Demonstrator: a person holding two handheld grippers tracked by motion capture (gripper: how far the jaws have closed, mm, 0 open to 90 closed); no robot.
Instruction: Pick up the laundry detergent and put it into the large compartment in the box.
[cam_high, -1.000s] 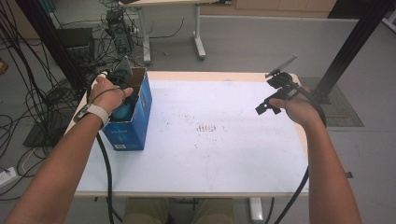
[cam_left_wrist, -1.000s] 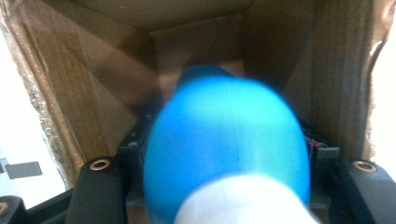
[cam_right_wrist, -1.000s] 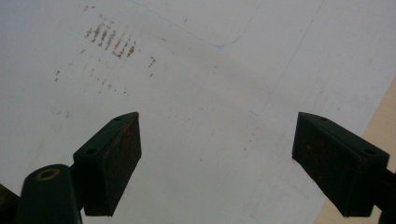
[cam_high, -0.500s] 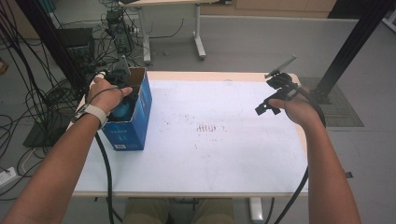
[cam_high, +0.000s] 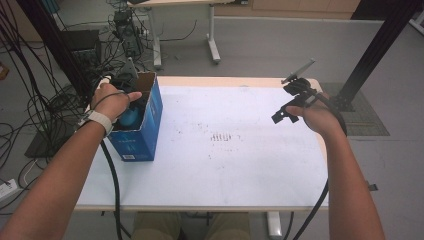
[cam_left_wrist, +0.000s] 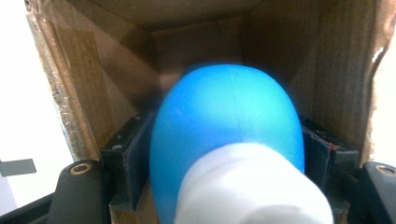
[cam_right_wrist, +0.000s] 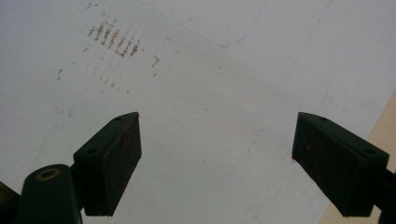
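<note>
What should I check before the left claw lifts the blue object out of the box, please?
1. Left claw around the blue object: ok, a jaw sits on each side.
2. Firm contact: cannot tell, the object blocks the pads.
3. Blue box upright and open on top: ok.
4. Object free of the box walls: cannot tell.
5. Right claw open, empty and above the bare table: ok.

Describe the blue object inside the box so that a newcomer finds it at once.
Start at the white table and go to the open blue box at its left edge. Inside, the left tool grips a rounded object: bright blue with a white end, against brown cardboard.
</note>
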